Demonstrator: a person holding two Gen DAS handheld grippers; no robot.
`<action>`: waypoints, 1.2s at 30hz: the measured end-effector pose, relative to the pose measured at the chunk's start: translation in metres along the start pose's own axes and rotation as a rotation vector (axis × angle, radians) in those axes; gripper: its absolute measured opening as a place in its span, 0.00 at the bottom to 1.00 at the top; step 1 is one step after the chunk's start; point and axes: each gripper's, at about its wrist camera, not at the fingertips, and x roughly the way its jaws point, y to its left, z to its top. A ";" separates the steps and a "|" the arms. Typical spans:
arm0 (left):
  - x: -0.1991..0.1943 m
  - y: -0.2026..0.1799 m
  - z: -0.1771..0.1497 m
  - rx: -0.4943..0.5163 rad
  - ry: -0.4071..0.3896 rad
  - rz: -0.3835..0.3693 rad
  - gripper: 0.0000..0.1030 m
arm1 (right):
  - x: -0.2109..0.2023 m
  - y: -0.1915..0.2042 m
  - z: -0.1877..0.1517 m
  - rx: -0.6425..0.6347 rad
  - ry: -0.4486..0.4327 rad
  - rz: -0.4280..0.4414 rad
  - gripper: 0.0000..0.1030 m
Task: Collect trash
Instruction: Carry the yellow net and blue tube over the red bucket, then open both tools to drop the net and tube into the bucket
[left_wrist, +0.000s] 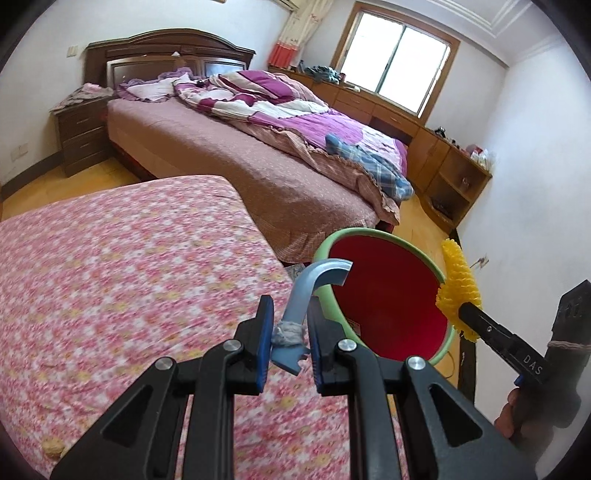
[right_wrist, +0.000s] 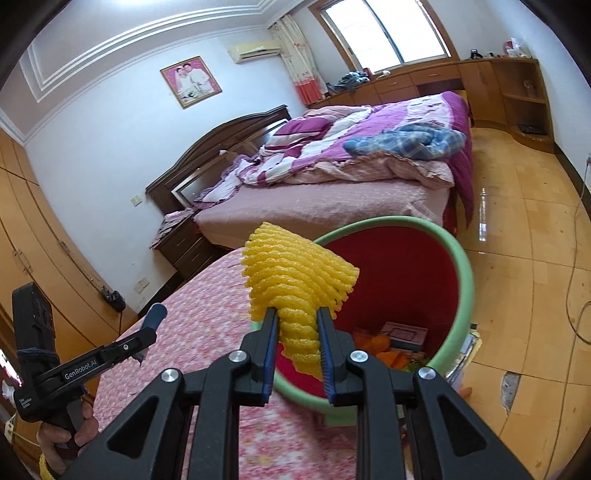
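Both tools grip trash near the bin (left_wrist: 388, 302): left tool (left_wrist: 288, 339) clamps a blue plastic hook (left_wrist: 314, 284), right tool (right_wrist: 297, 347) pinches yellow foam netting (right_wrist: 295, 280); releasing early could drop either onto the floor.

Daylight pours in through the window (left_wrist: 395, 62), which is blown out to white in both views, and leaves the room bright with soft shadows. A streak of glare lies on the wooden floor (right_wrist: 484, 214) in the right wrist view. Fisheye bending curves walls and ceiling lines towards dark corners, and the floral tablecloth (left_wrist: 129, 280) is smeared with motion blur
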 end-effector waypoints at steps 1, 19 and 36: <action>0.005 -0.005 0.001 0.015 0.001 0.009 0.17 | 0.001 -0.005 0.001 0.002 -0.001 -0.011 0.22; 0.078 -0.066 0.000 0.168 0.096 -0.018 0.17 | 0.027 -0.064 0.013 0.070 0.021 -0.087 0.22; 0.086 -0.056 -0.011 0.120 0.135 -0.028 0.42 | 0.034 -0.062 0.008 0.075 0.049 -0.084 0.58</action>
